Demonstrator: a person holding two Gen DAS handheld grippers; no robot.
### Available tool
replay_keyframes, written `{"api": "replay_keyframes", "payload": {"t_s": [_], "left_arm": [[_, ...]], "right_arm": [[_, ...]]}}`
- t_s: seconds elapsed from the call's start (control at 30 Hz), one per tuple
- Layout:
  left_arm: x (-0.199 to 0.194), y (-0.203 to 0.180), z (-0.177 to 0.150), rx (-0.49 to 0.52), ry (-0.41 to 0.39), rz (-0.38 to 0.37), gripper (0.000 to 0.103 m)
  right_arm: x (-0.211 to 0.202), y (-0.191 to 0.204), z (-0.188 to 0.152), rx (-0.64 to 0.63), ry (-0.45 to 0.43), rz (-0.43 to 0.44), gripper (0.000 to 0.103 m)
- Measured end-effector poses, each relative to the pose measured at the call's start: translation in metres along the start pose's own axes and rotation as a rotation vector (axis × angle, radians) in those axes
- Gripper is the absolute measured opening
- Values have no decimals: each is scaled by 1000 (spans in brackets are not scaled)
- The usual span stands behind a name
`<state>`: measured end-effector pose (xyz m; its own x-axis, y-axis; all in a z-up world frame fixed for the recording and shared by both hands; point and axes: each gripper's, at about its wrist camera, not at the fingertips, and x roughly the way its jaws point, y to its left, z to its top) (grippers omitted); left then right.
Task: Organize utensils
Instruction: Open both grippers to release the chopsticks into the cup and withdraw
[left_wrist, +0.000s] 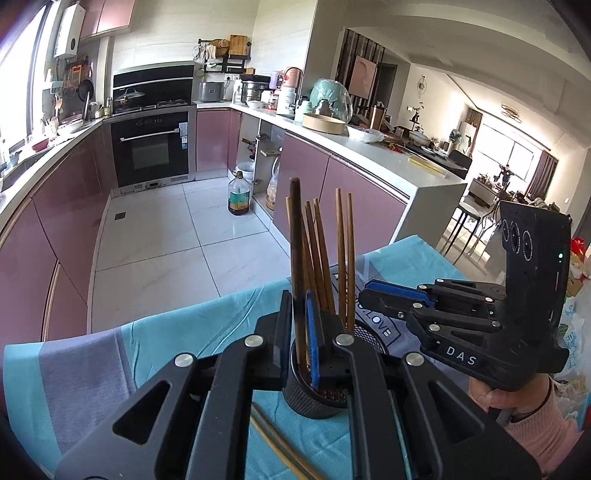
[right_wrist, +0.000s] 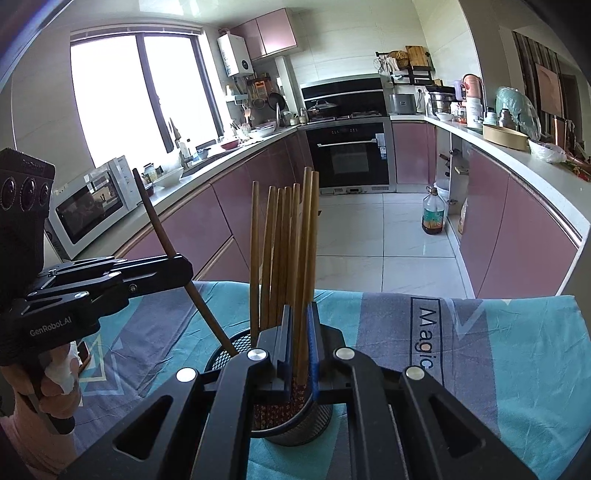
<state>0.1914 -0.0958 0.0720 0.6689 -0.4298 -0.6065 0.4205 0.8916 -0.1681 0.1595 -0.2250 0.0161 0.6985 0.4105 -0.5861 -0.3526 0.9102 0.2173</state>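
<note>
Chopstick (left_wrist: 295, 236) stands upright, pinched in my left claw (left_wrist: 298, 332), directly over the near mesh holder (left_wrist: 314, 400); right claw (right_wrist: 299, 332) pinches another.

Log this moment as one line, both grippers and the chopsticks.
left gripper: shut on dark chopstick | right gripper: shut on light chopstick | both tips in mesh holder | other chopsticks upright inside

A U-shaped kitchen with mauve cabinets (right_wrist: 229, 206), a black built-in oven (right_wrist: 349, 155) and pale floor tiles (left_wrist: 155, 236) sits under bright daylight from a large window (right_wrist: 144, 96), the view outside seemingly washed out.
</note>
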Motion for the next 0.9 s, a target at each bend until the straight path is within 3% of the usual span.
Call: {"api": "replay_keyframes", "payload": {"t_s": [0.23, 0.7, 0.9], "left_arm": [[9, 6, -17, -24, 9, 17, 25], [-18, 9, -61, -47, -56, 54, 50], [-29, 9, -78, -54, -67, 75, 54]], "right_arm": [[-6, -6, -4, 20, -22, 9, 22], [-27, 11, -23, 2, -58, 49, 51], [-37, 22, -30, -20, -70, 64, 53]]}}
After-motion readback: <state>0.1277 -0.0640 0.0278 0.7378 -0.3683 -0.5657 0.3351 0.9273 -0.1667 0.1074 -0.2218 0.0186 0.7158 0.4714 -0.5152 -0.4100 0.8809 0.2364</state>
